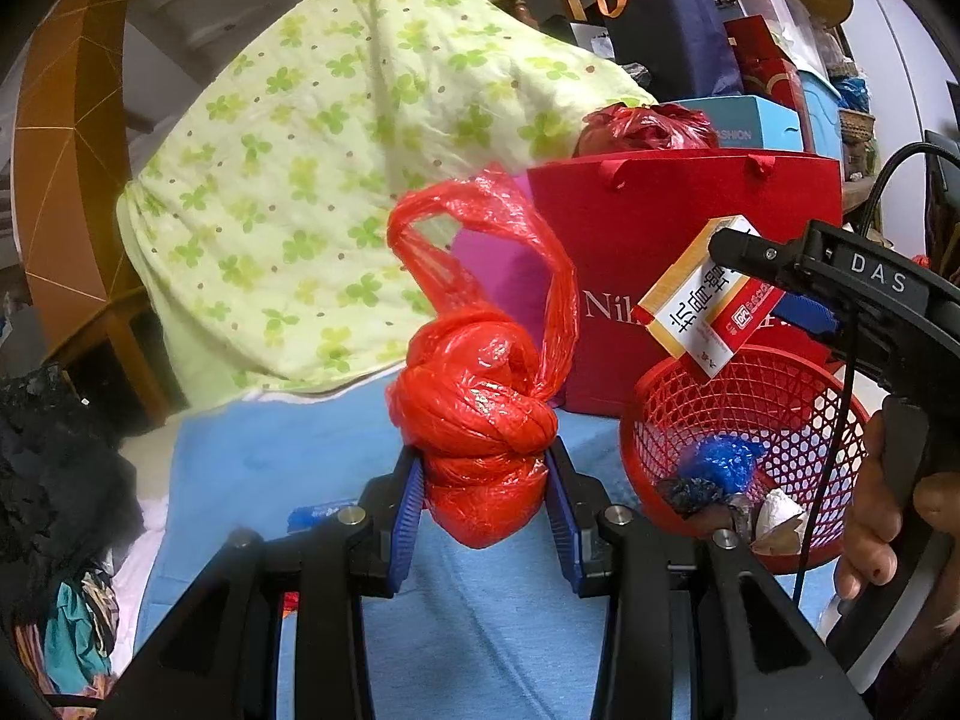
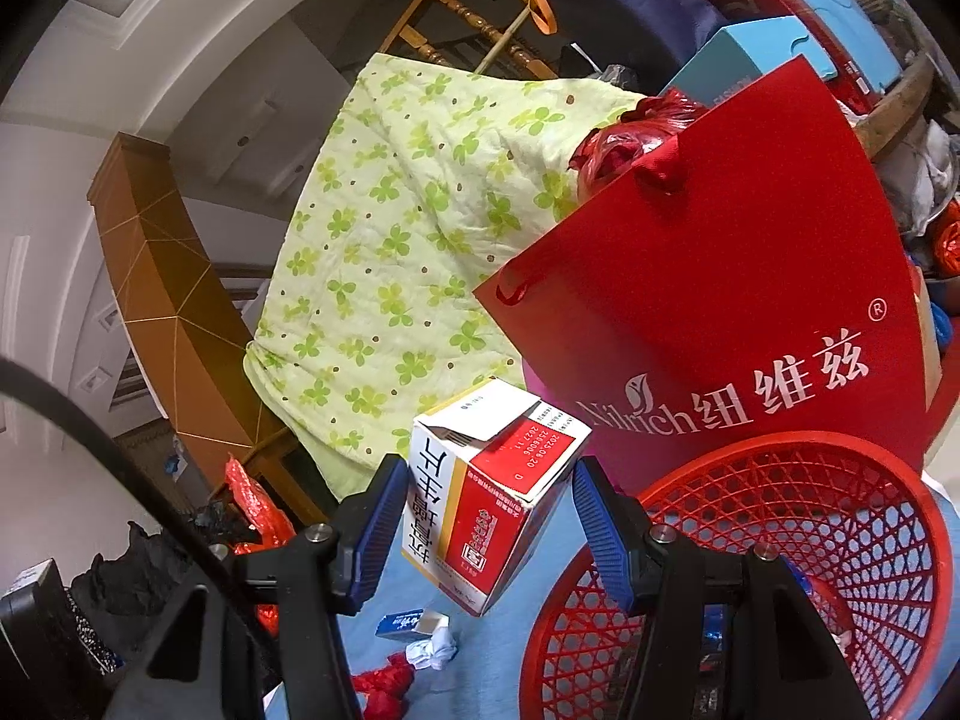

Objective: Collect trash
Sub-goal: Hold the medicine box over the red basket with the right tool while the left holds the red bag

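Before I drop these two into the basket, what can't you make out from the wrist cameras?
- Red basket contents: partly hidden in both views by its mesh and the grippers.
- Knotted red plastic bag: opaque, contents unseen.
- Red paper bag interior: hidden behind its front panel.
- Medicine box small print: too small to read.

Cluttered home bedroom: clover-print quilt (image 1: 336,138) on blue bed sheet (image 1: 480,618), wooden headboard (image 1: 66,180), piled boxes and bags (image 1: 750,54), clothes heap (image 1: 66,540) beside bed.

A knotted red plastic bag (image 1: 480,420) sits squeezed in the left tool (image 1: 486,498); right of it, a red mesh basket (image 1: 750,420) holds crumpled scraps.
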A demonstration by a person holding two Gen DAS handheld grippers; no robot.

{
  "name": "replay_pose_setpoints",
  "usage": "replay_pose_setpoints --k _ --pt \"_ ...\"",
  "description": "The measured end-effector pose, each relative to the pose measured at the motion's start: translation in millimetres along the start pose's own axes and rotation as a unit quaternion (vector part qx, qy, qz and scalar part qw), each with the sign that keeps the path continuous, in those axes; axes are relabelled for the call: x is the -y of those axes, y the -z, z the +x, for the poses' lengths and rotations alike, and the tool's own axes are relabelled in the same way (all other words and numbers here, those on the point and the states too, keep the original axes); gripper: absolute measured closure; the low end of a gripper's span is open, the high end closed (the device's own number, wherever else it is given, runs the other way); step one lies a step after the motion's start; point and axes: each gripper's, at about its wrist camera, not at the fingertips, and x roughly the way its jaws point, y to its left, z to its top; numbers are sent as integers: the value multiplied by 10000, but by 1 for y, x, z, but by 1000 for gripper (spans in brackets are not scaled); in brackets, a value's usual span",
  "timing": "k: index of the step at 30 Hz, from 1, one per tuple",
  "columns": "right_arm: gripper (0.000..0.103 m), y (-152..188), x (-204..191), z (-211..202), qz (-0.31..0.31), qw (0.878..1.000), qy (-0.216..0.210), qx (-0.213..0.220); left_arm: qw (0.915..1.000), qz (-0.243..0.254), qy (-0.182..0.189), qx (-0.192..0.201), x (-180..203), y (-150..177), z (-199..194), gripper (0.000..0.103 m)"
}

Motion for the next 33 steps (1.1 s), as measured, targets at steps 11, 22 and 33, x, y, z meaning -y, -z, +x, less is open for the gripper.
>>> replay_pose_setpoints --k 11,22,33 --pt "43 -3 7 -7 158 9999 0 50 10000 72 63 5 6 0 0 63" --pt "43 -5 17 -13 338 9994 38 54 9998 119 135 -39 13 0 3 62" --pt "43 -7 24 -20 381 9991 136 101 9996 212 202 -48 24 -2 5 62"
